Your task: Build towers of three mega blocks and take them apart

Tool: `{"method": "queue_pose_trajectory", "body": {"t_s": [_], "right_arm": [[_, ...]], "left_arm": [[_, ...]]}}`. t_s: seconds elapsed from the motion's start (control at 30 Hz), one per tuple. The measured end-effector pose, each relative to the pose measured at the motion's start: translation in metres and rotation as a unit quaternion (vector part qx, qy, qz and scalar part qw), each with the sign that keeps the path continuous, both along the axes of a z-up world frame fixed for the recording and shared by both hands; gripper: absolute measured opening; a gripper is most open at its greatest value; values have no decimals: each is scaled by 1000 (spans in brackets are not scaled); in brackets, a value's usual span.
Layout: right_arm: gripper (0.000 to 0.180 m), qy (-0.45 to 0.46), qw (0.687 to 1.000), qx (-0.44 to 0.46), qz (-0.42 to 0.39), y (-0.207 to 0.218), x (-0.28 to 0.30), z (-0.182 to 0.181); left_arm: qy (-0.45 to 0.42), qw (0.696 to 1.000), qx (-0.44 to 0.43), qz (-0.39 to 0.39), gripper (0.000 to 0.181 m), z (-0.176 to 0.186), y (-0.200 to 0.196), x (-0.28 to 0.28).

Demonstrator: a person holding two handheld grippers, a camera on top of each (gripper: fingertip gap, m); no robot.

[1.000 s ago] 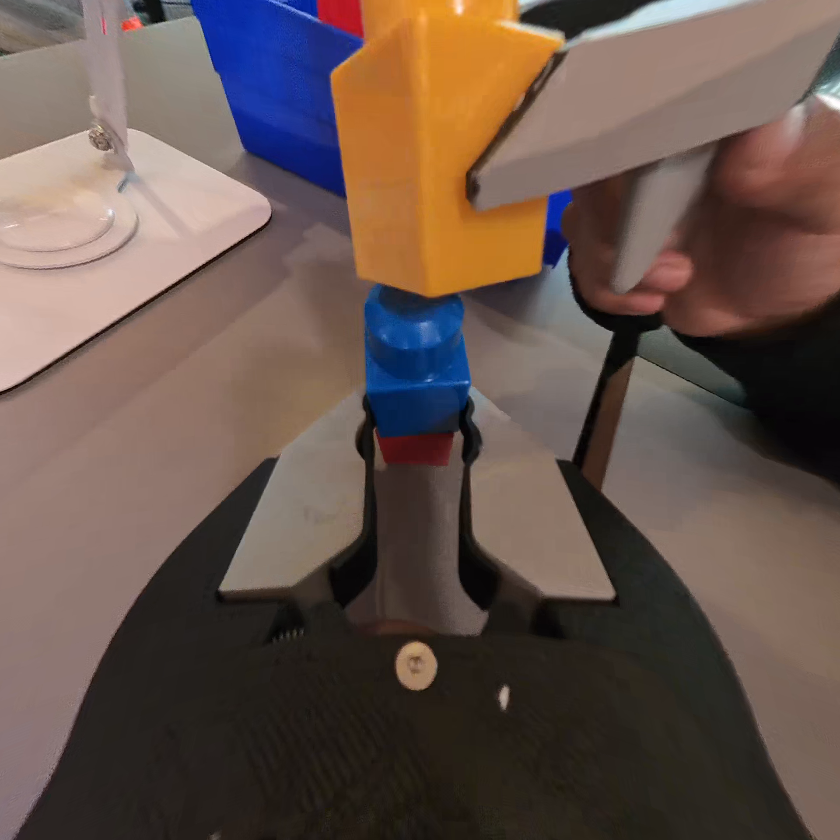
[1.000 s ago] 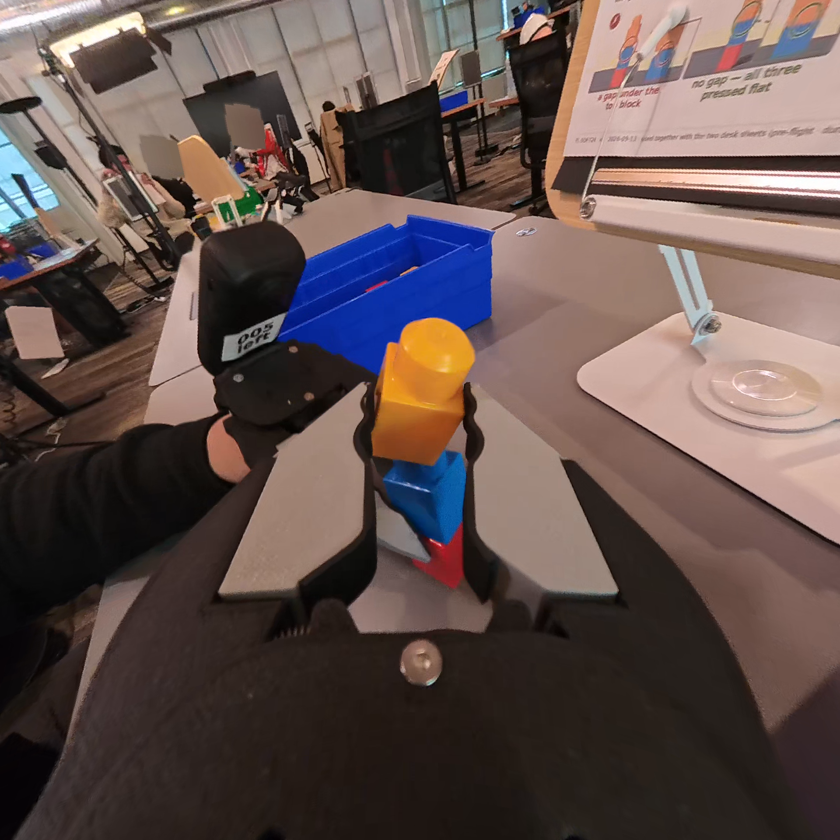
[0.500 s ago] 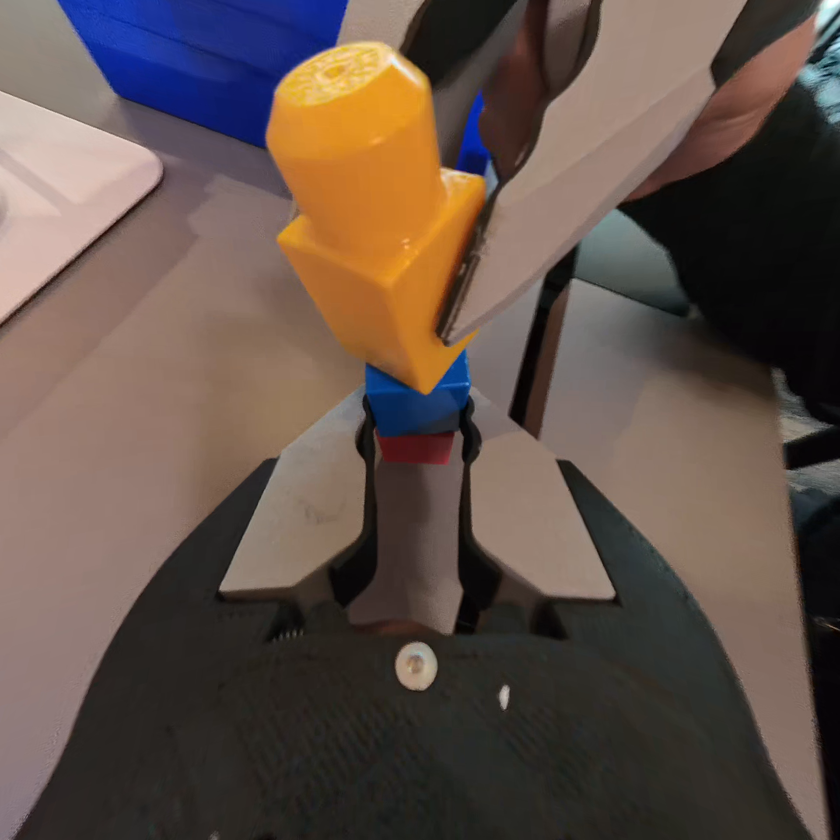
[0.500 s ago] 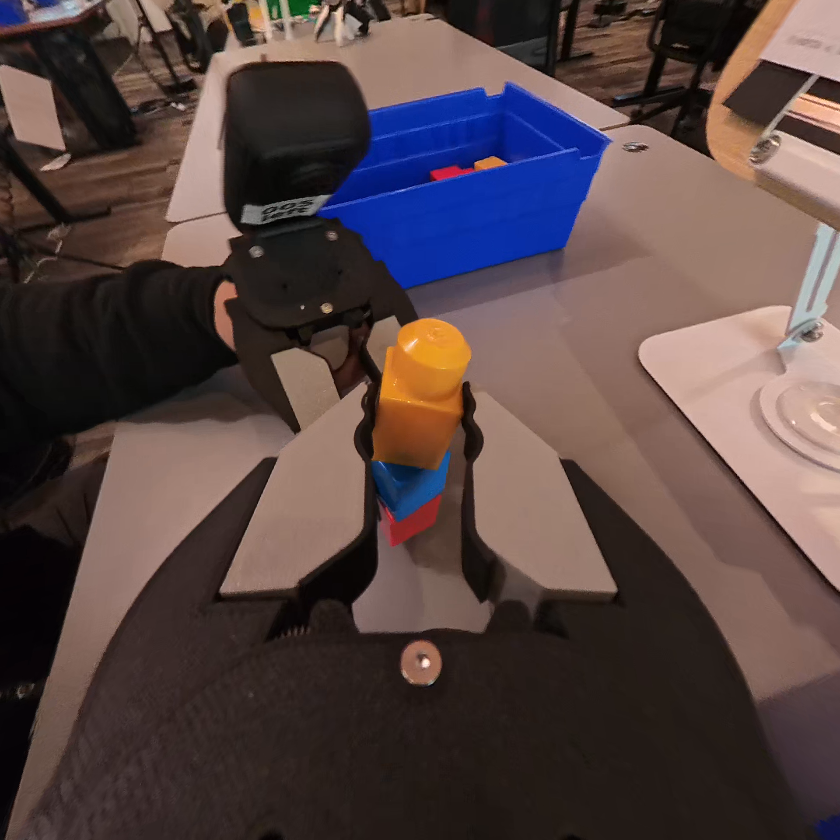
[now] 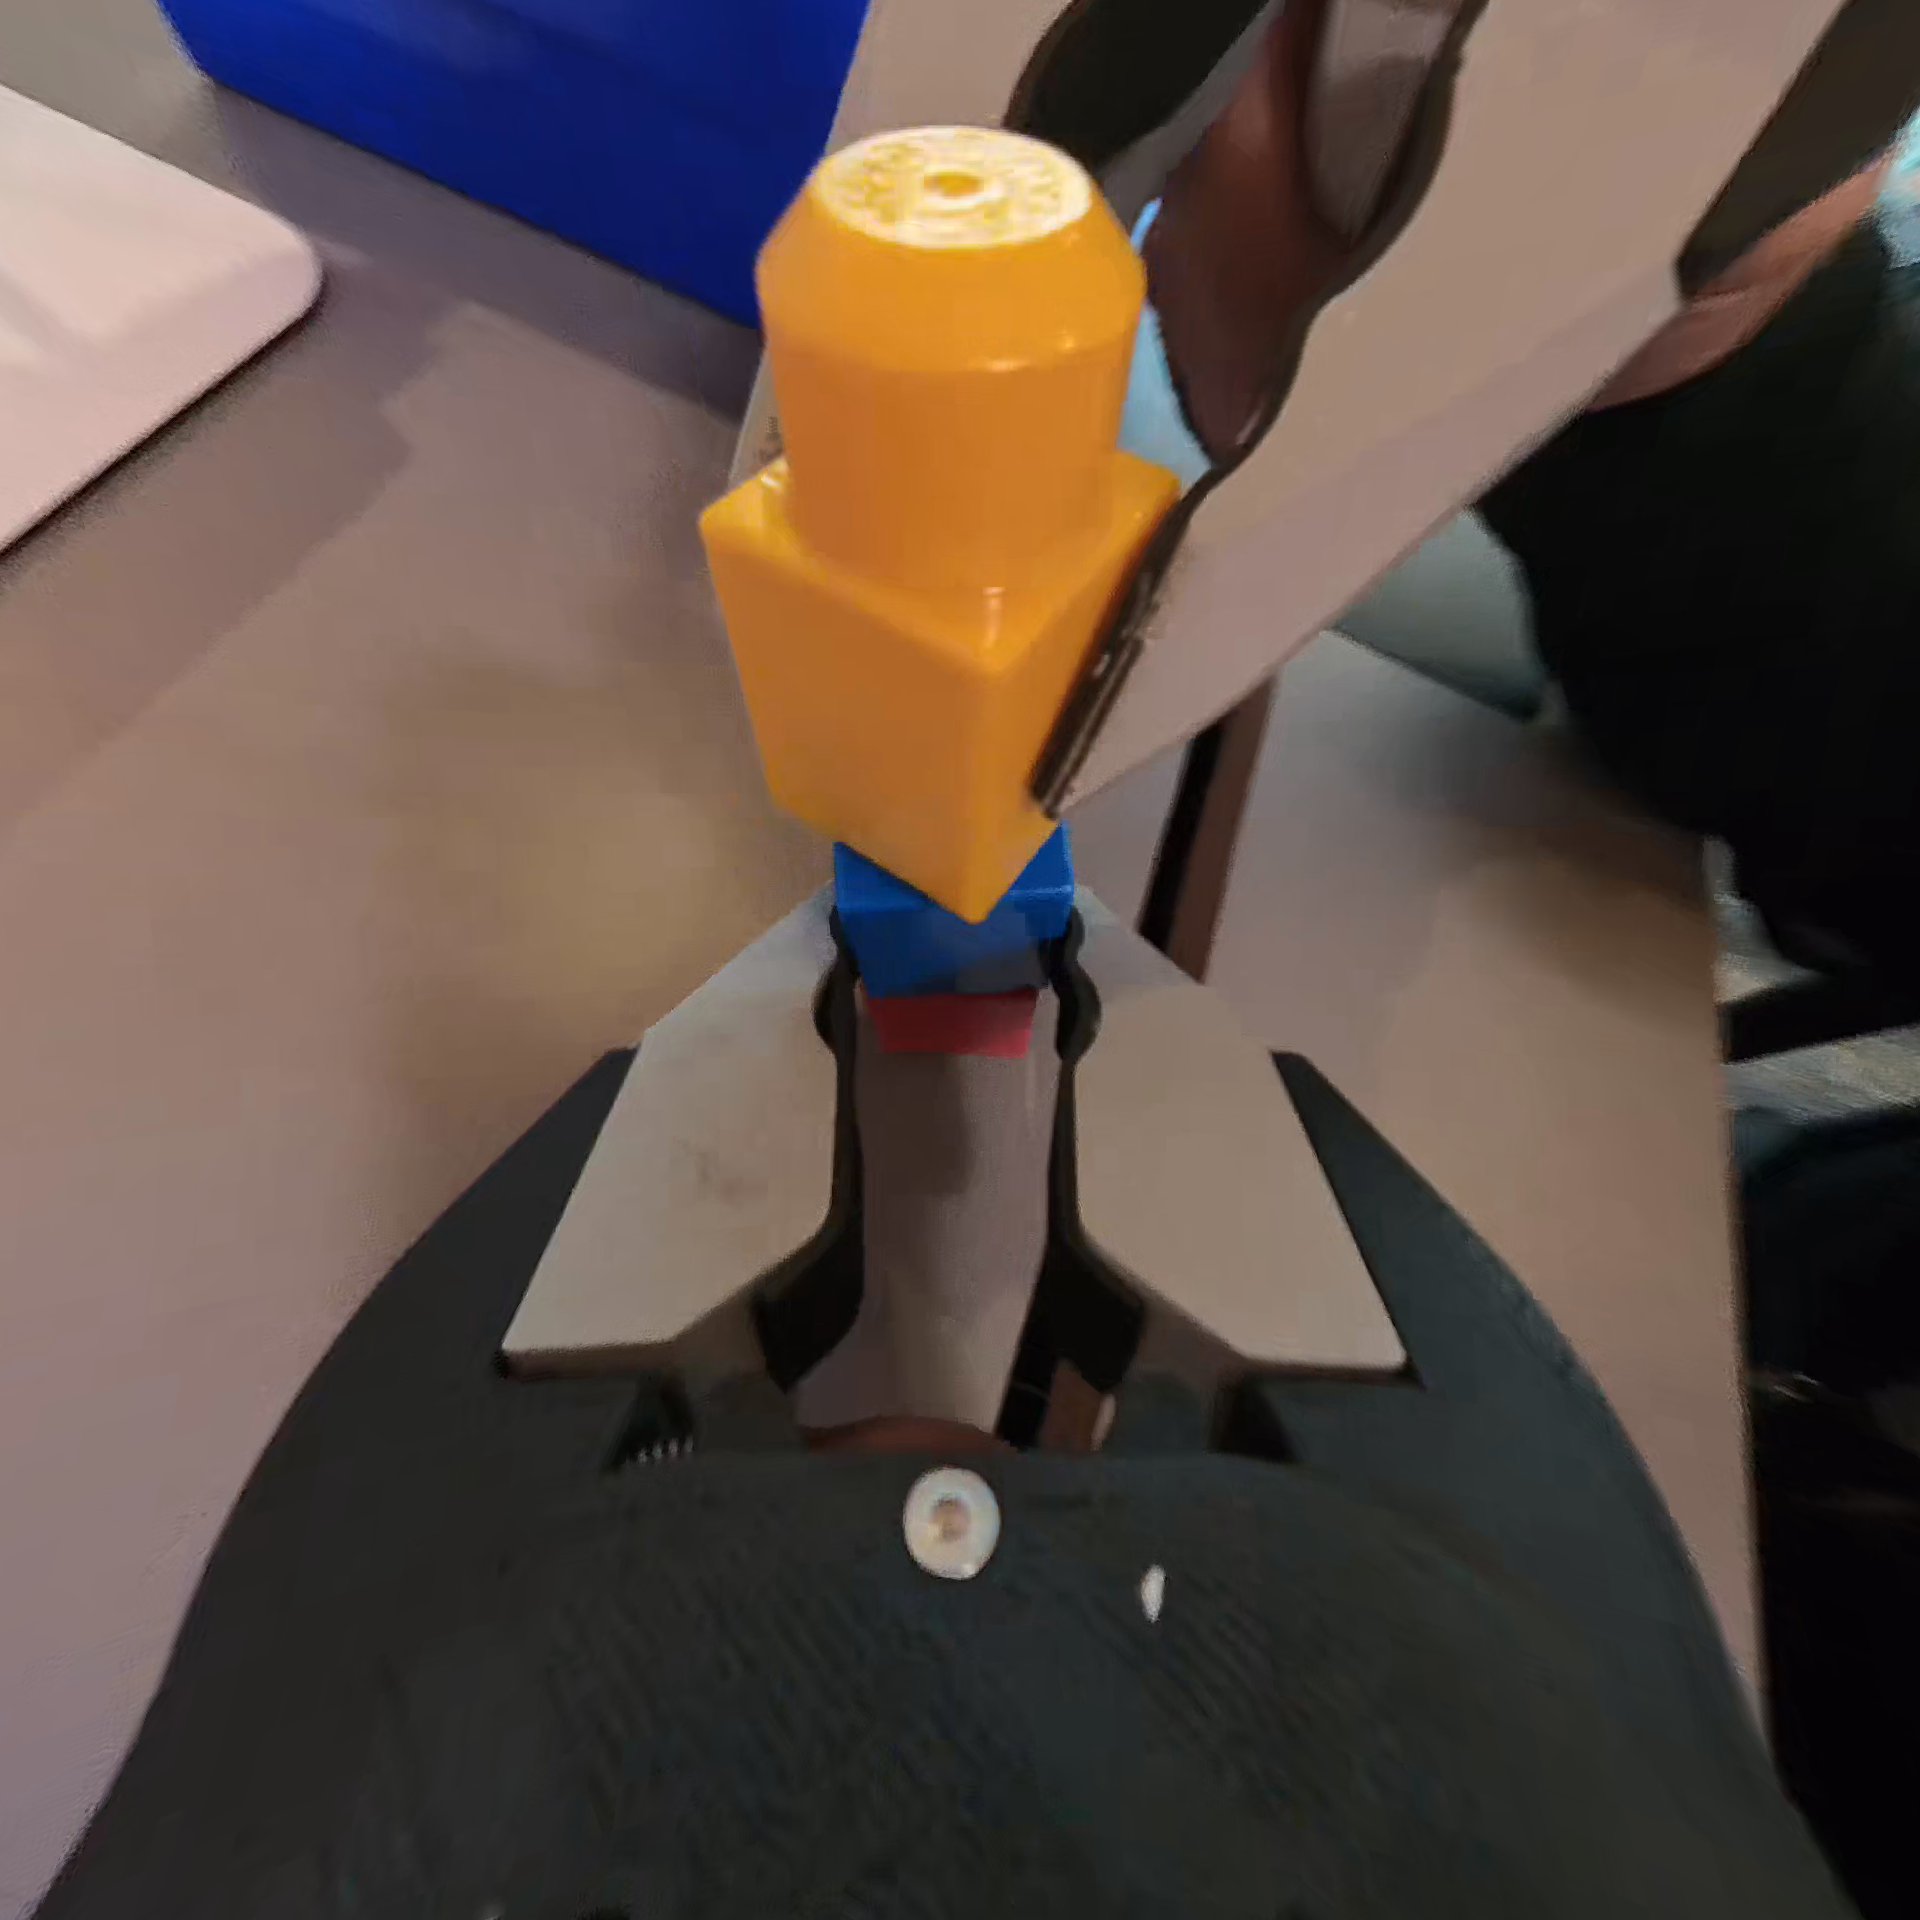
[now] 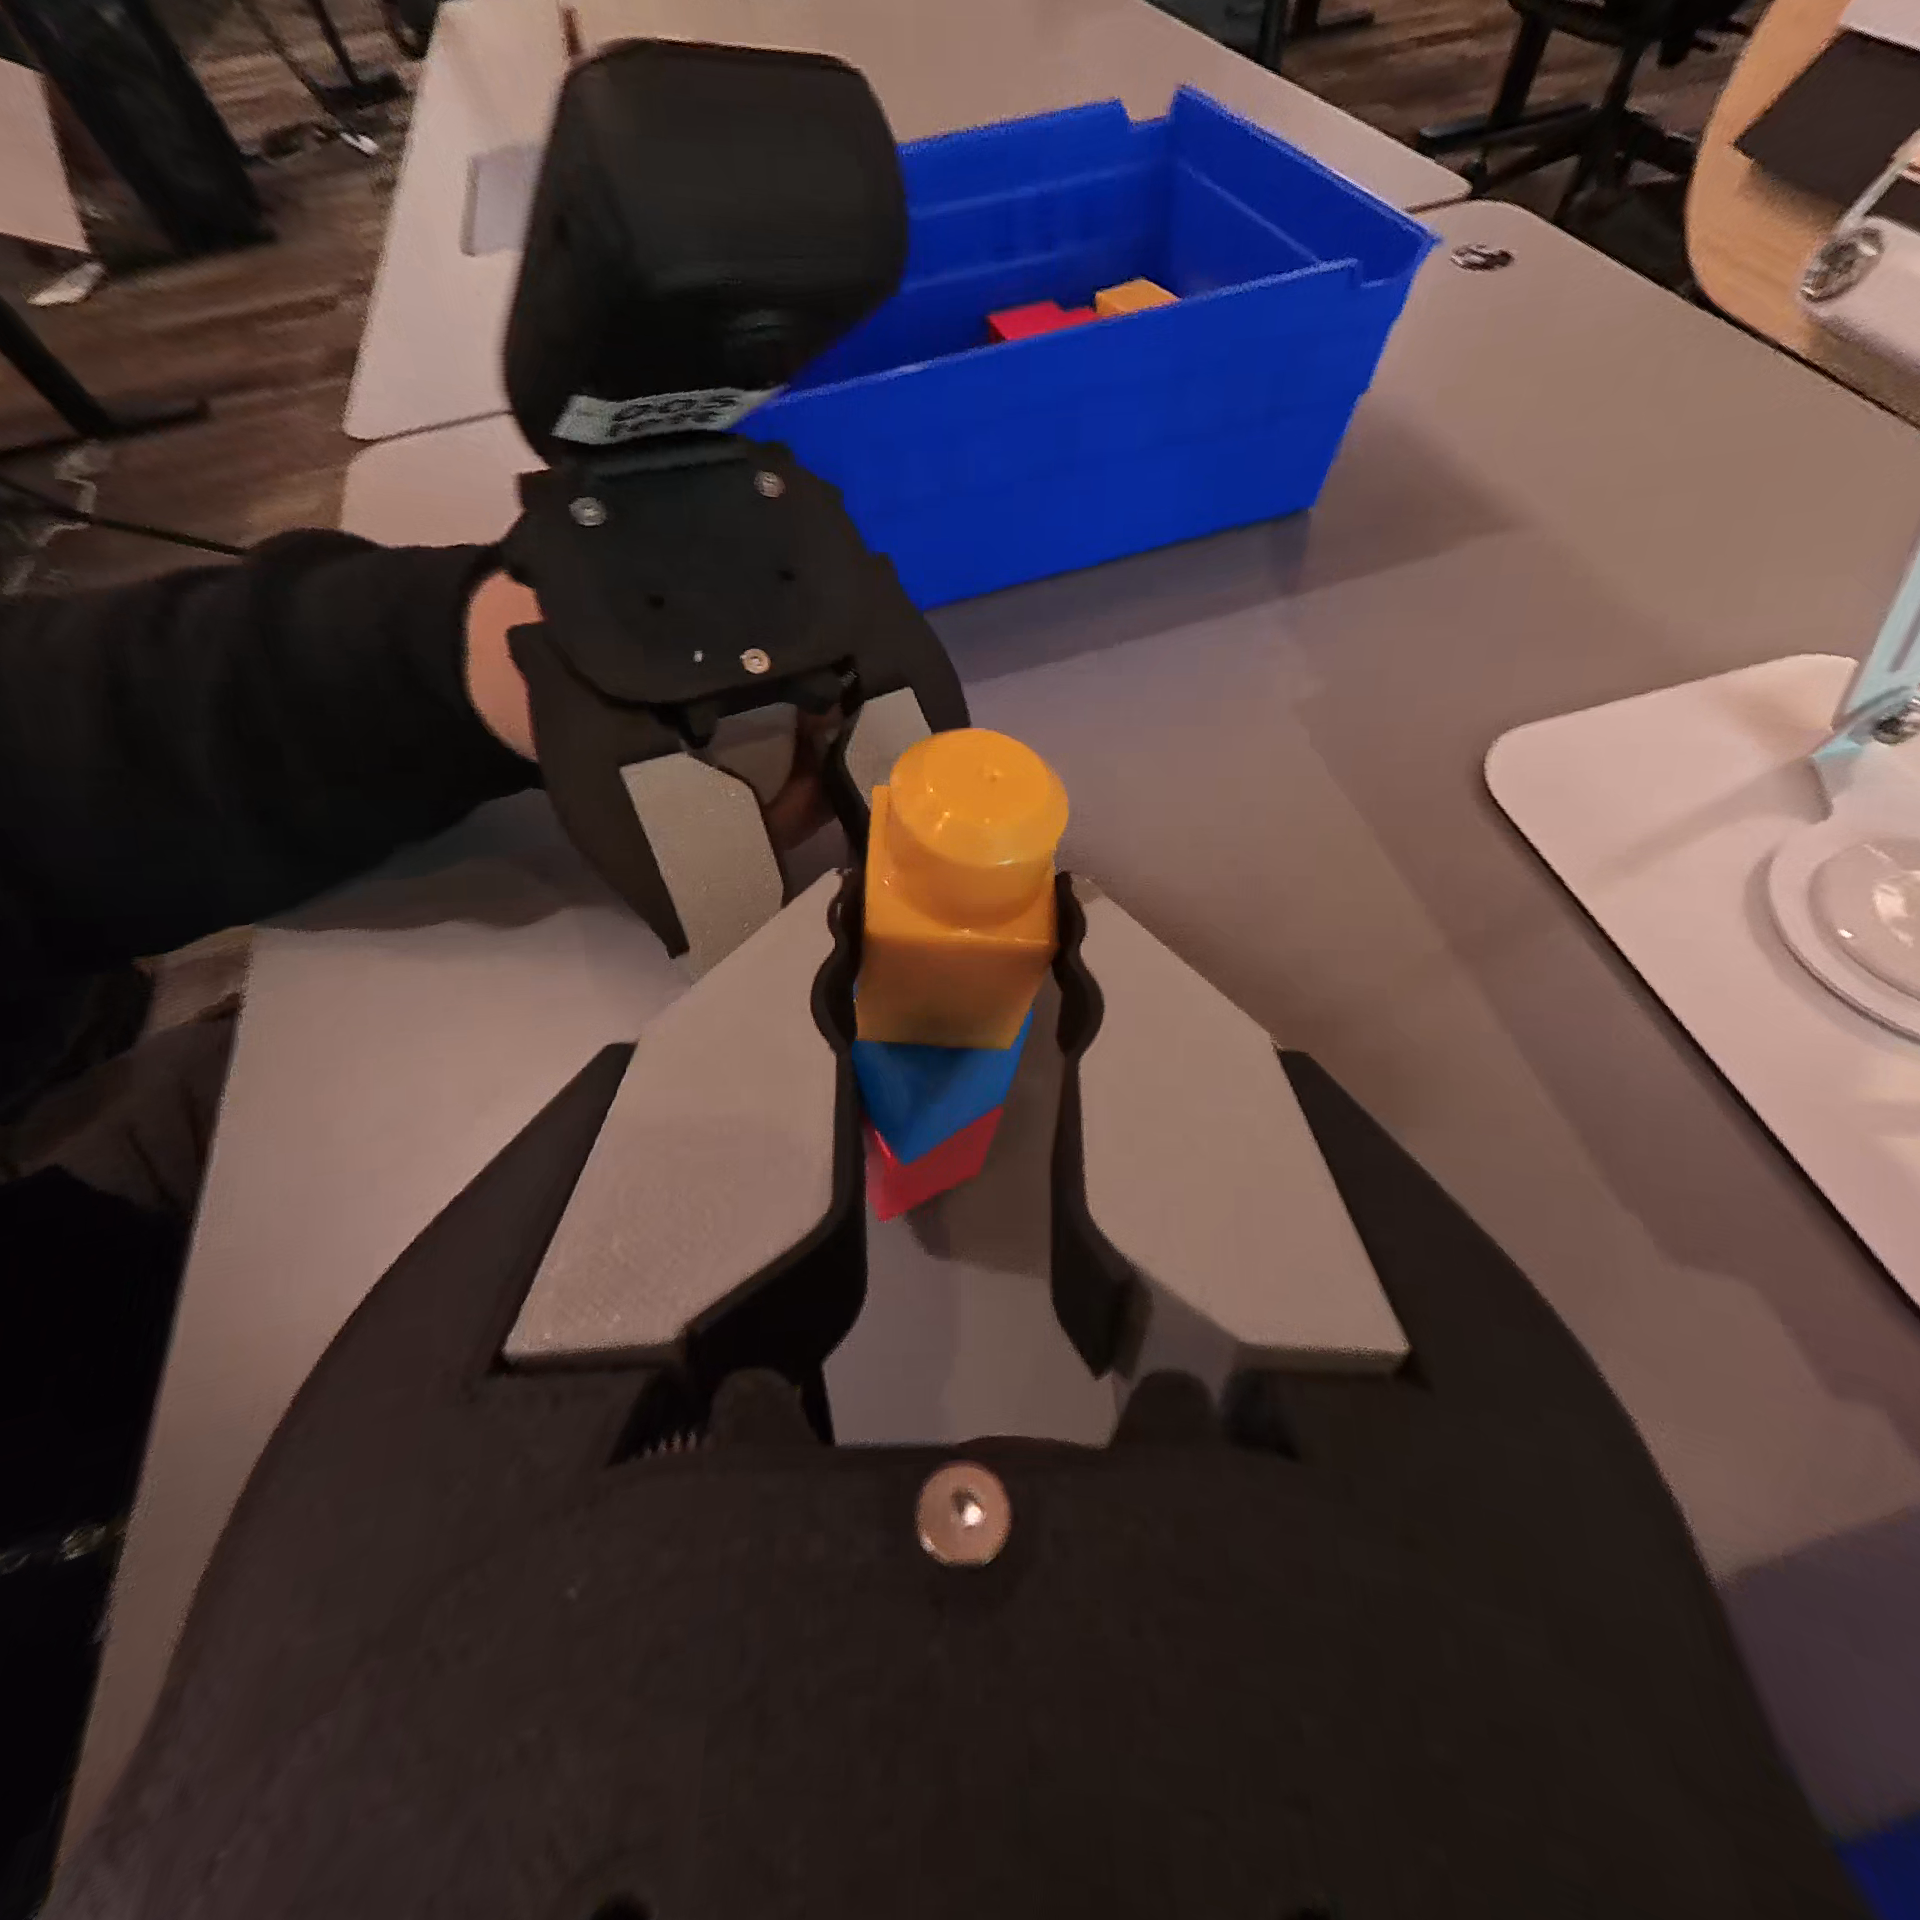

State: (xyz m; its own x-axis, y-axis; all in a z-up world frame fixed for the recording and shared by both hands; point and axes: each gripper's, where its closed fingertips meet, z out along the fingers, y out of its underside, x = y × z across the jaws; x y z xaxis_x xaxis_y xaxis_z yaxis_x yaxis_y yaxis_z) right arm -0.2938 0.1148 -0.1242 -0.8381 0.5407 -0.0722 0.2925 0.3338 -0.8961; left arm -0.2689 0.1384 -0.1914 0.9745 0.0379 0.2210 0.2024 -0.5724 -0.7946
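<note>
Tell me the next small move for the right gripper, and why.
Probably press the orange block straight down. The right gripper is shut on it, it sits on the blue block slightly twisted, and the left gripper clamps the blue one over the red block, bracing the stack.

Grey table [image 6: 1299,665], matte top. Blue bin [image 6: 1049,457] sits on it. Block tower stands nr the bin, this side of it, red block [image 6: 925,1169] at base touching tabletop. White flat stand base [image 6: 1662,831] rests to right of bin, well apart from tower.
</note>
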Motion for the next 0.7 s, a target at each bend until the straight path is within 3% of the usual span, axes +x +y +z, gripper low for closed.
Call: {"method": "queue_pose_trajectory", "body": {"t_s": [0.2,0.57,0.7], "right_arm": [[34,-15,994,-47,102,-11,37,19],[34,-72,997,-31,24,3,12,-3],[34,-48,994,-68,73,-8,26,14]], "left_arm": [[-80,989,53,-115,34,25,-4,49],[-12,1000,-1,-10,33,8,-6,10],[-77,993,46,-74,34,22,-7,33]]}}
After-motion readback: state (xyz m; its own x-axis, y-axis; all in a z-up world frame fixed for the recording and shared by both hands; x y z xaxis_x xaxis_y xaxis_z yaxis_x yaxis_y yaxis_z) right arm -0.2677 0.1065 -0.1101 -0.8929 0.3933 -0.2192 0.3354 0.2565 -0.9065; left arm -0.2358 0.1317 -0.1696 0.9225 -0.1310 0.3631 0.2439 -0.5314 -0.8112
